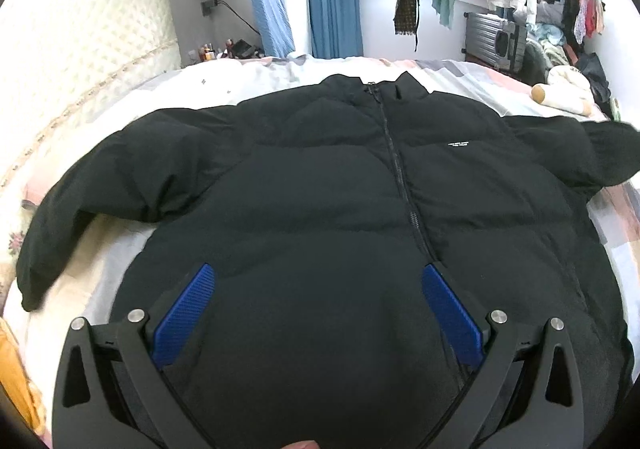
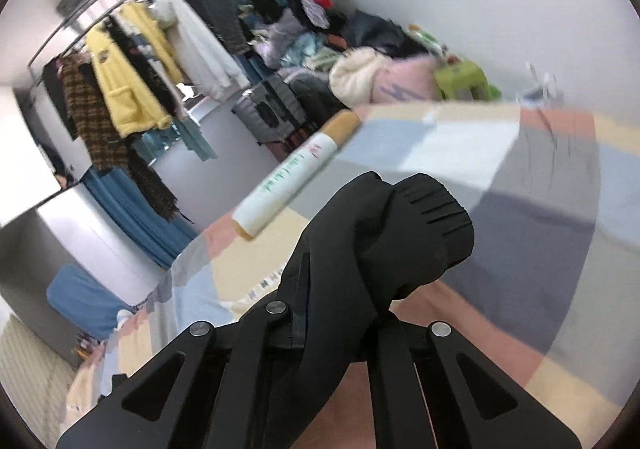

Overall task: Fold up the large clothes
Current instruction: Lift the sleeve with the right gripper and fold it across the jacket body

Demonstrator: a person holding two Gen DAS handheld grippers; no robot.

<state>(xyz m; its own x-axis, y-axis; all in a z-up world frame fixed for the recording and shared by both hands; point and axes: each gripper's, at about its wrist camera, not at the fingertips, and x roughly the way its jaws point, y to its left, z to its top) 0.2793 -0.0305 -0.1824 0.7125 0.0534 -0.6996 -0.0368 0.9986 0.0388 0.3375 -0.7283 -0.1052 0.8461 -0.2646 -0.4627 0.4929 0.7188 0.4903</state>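
— Jacket (image 1: 340, 177): 1 black puffer, zipped, lying front-up on the bed (image 1: 256, 73), sleeves spread.
— And the tongs?
— Left tongs (image 1: 318, 281) gape wide above its hem; right tongs (image 2: 340, 313) are clamped on 1 sleeve cuff (image 2: 420, 217). 1 cigarette-shaped pillow (image 2: 292, 169) lies nearby.

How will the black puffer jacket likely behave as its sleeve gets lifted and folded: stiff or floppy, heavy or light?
Probably floppy: the sleeve droops from the shut right gripper. Likely light for its bulk, since the jacket shows puffed quilted panels. It may spring back when folded and slide a bit, given its smooth shell. The left gripper hangs open above the hem.
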